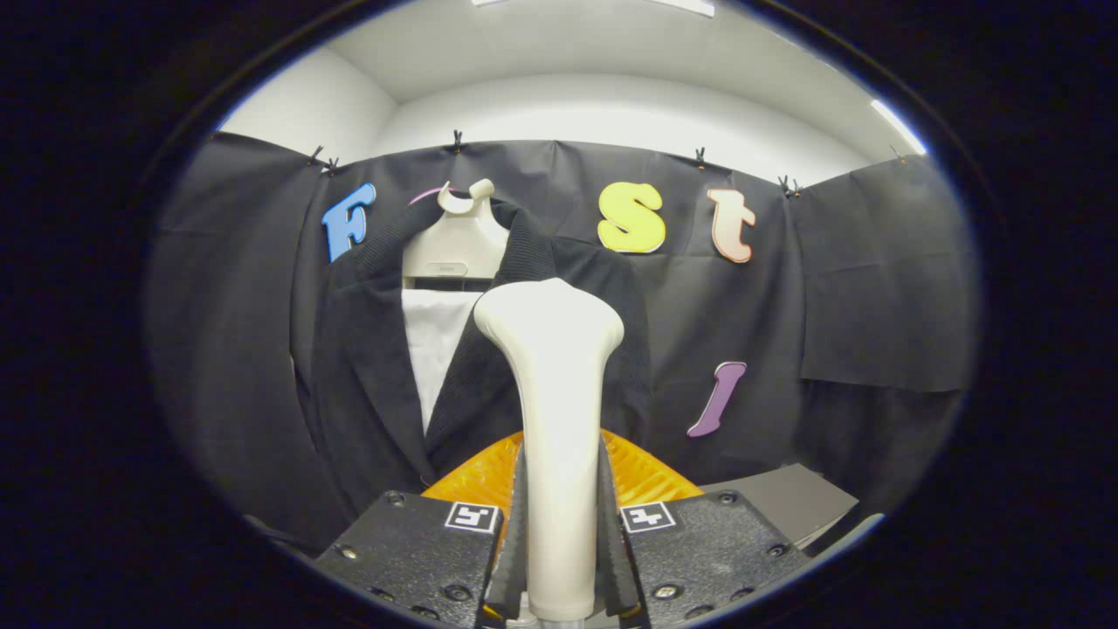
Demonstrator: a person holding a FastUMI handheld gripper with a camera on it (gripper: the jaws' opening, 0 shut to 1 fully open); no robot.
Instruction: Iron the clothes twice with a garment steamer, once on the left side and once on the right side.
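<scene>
A cream-white garment steamer (556,411) stands upright between my fingers, its wide head level with the jacket's chest. My gripper (559,542) is shut on the steamer's handle, both fingers pressing its sides. Beyond it a dark jacket (367,376) over a white shirt (434,345) hangs on a cream hanger (454,240) against the black cloth wall. The steamer head covers part of the jacket's right front; whether it touches the fabric I cannot tell.
An orange ribbed object (642,472) lies low behind the steamer handle. A grey flat surface (786,502) sits to the right of it. The black cloth wall (873,288) stretches to the right of the jacket.
</scene>
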